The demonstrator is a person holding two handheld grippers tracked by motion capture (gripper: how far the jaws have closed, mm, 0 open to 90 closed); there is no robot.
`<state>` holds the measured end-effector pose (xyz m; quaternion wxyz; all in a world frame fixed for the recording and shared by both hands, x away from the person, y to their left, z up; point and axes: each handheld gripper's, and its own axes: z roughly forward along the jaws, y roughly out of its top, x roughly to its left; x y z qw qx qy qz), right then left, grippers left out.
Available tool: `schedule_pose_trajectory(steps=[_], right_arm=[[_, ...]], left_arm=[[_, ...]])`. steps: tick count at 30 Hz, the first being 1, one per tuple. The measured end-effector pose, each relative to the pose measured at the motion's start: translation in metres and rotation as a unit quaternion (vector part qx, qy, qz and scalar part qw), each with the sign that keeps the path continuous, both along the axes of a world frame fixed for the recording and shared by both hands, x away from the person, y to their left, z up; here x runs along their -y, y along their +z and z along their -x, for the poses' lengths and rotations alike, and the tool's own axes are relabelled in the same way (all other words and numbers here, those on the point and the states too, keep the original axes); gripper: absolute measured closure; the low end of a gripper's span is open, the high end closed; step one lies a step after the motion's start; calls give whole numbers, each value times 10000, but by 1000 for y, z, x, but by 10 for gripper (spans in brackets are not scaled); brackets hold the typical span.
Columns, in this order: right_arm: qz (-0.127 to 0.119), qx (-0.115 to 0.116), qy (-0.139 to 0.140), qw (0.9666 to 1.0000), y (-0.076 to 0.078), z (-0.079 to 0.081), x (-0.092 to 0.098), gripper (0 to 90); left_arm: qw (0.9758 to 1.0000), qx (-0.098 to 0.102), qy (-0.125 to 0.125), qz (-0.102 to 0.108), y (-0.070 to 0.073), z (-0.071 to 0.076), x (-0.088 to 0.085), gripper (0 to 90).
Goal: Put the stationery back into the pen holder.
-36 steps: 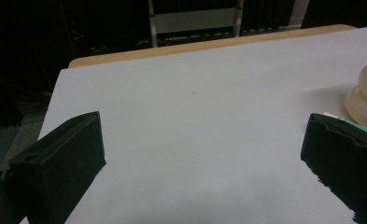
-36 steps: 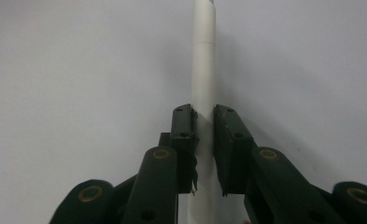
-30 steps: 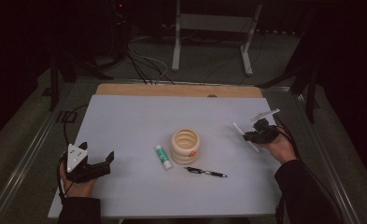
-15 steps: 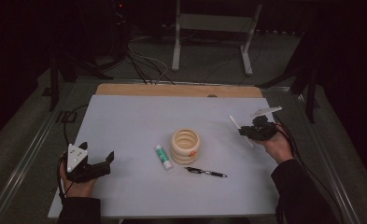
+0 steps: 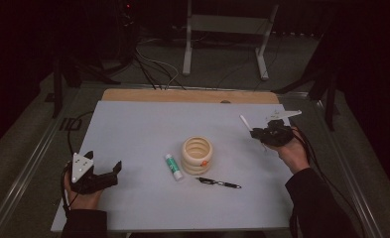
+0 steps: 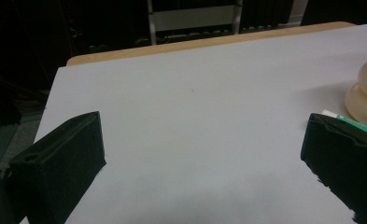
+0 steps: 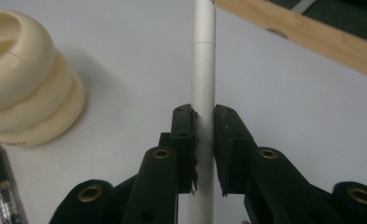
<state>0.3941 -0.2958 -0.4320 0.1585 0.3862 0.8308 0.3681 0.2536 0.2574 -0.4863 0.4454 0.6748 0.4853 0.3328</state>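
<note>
- While we look down from the high view, we take the cream ribbed cup [image 5: 197, 155] near the middle of the tabletop [image 5: 143, 129] as our landmark.
- We see the right tongs [image 5: 256, 130] to the right of the cup and a little farther from the person, lifted clear of the tabletop.
- Its jaws are clamped on a white pen [image 5: 245, 123], whose free end slants up and away toward the far edge, on the cup's right.
- From the right gripper view we see the same white pen [image 7: 203, 70] running straight up between the two pads [image 7: 186, 135], both pressed against its barrel, with the cup [image 7: 27, 74] at the left of that view.
- We find a black pen [image 5: 218, 183] lying flat just in front of the cup, on the person's side and slightly to its right, apart from it.
- A green-and-white tube [image 5: 173, 166] lies just left of the cup, close to its base; whether they touch we cannot tell.
- The left tongs [image 5: 114, 171] rests well to the left of the cup, near the front left part of the tabletop, held in the person's left hand [image 5: 81, 196].
- In the left gripper view its jaws stand wide apart with nothing between them but bare tabletop; the cup's edge [image 6: 365, 84] shows at the right of that view.
</note>
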Motion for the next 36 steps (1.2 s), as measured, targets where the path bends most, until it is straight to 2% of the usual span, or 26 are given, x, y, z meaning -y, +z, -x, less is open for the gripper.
schedule_pose_trajectory(steps=[12,36], right_arm=[[-161,248,186,9994,14,1,-22,791],[-484,363,362,9975,21,-1,-49,791]], left_arm=[[10000,-9,-6,0,0,0,0,2],[10000,-12,-14,-13,0,0,0,2]])
